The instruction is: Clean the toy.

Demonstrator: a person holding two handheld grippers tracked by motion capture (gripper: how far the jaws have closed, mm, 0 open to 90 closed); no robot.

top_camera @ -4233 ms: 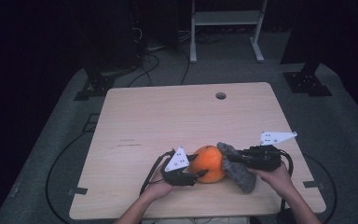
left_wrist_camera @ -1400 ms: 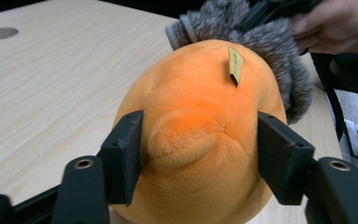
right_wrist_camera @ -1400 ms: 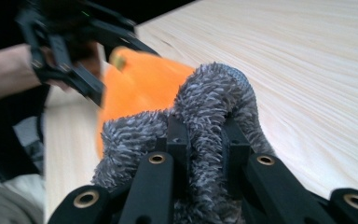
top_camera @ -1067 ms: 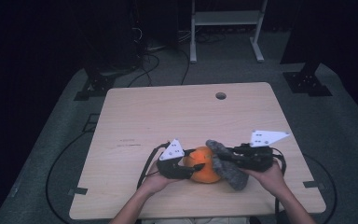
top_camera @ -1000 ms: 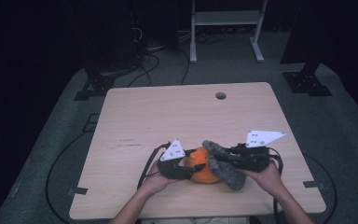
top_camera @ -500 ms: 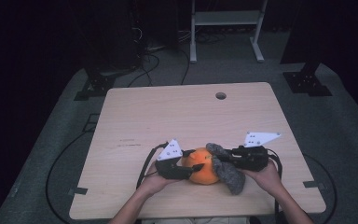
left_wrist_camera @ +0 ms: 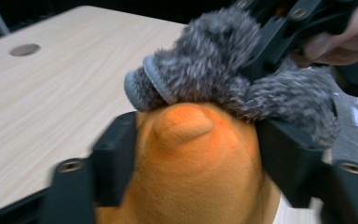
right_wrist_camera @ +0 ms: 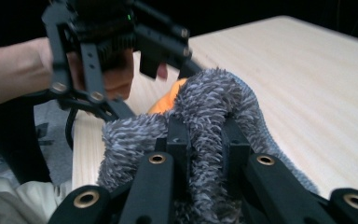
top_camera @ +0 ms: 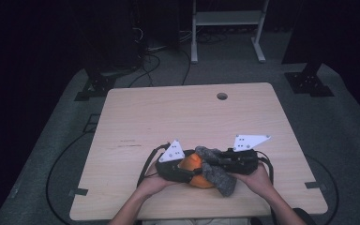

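The wooden table (top_camera: pixel 168 117) lies bare beyond both sets of jaws, apart from a round hole (top_camera: pixel 222 96) far off. An orange plush toy (left_wrist_camera: pixel 191 163) sits between the left gripper (top_camera: pixel 187 169)'s jaws, which have just been opening and now flank it loosely. Draped over it, a fuzzy grey sock (right_wrist_camera: pixel 214 116) is pinched tight in the right gripper (top_camera: pixel 218 161), its long axis running away from those jaws toward the left gripper.
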